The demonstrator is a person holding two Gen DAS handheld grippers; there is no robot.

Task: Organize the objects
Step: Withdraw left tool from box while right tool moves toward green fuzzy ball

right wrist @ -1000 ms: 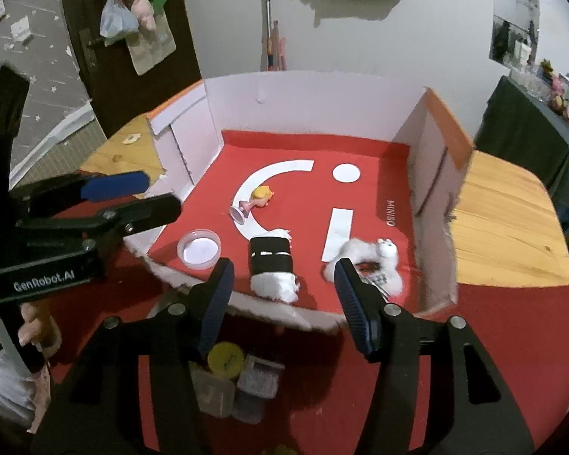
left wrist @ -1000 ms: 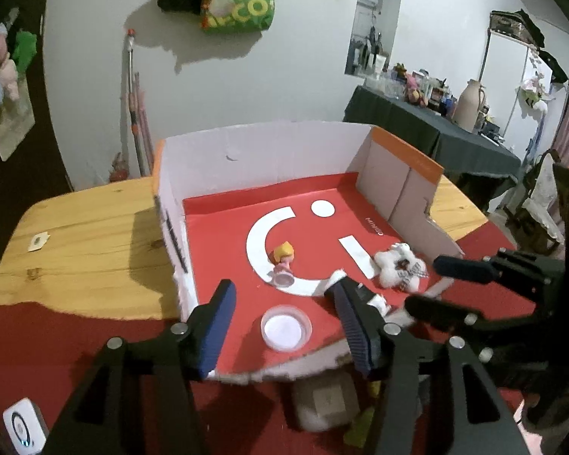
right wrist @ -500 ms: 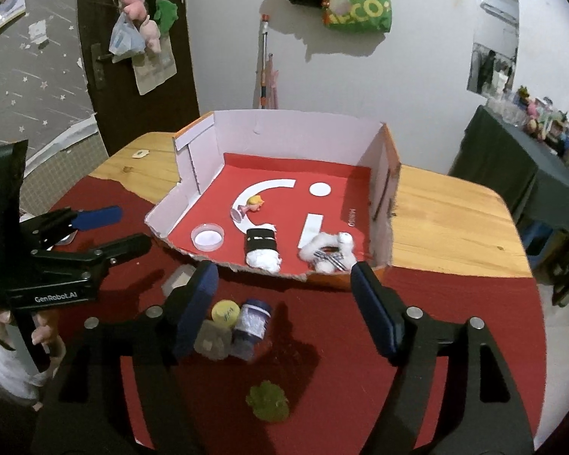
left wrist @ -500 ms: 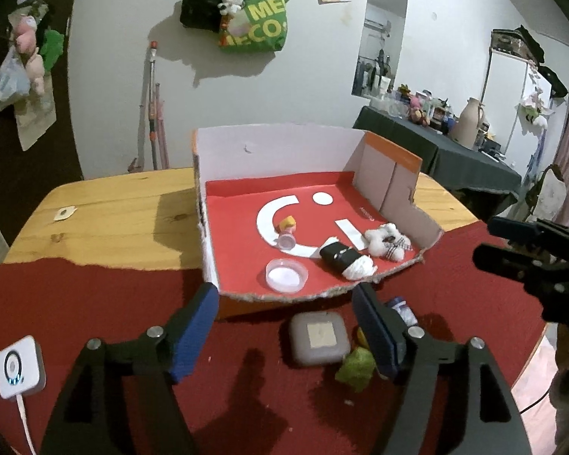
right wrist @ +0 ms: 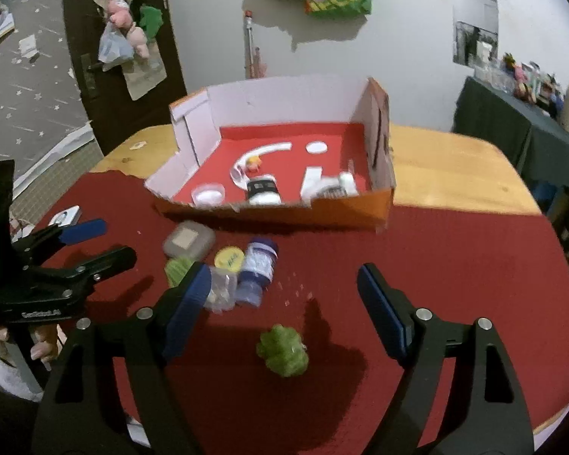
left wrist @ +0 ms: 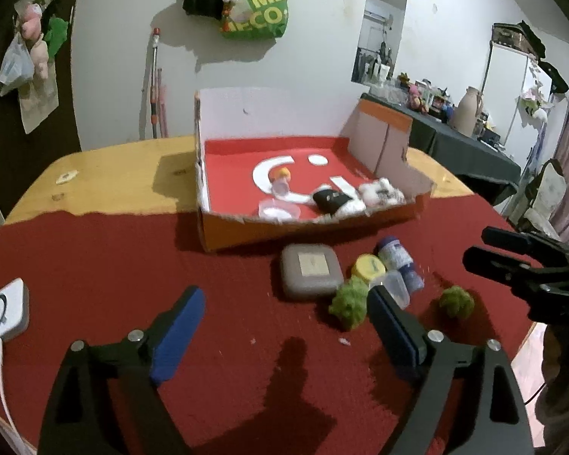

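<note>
Both grippers, left [left wrist: 280, 335] and right [right wrist: 284, 313], had just been opening, empty, above loose items awaiting the box [right wrist: 322, 212].

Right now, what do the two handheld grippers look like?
Both are matt black plastic tools. The left gripper and the right gripper each have two angular arms with triangular cut-outs and silver screw heads, ending in flat blue pads. Seen from the right wrist, the left gripper's body carries small white lettering, too blurred to read for sure. No cable runs from either one in these views.
</note>
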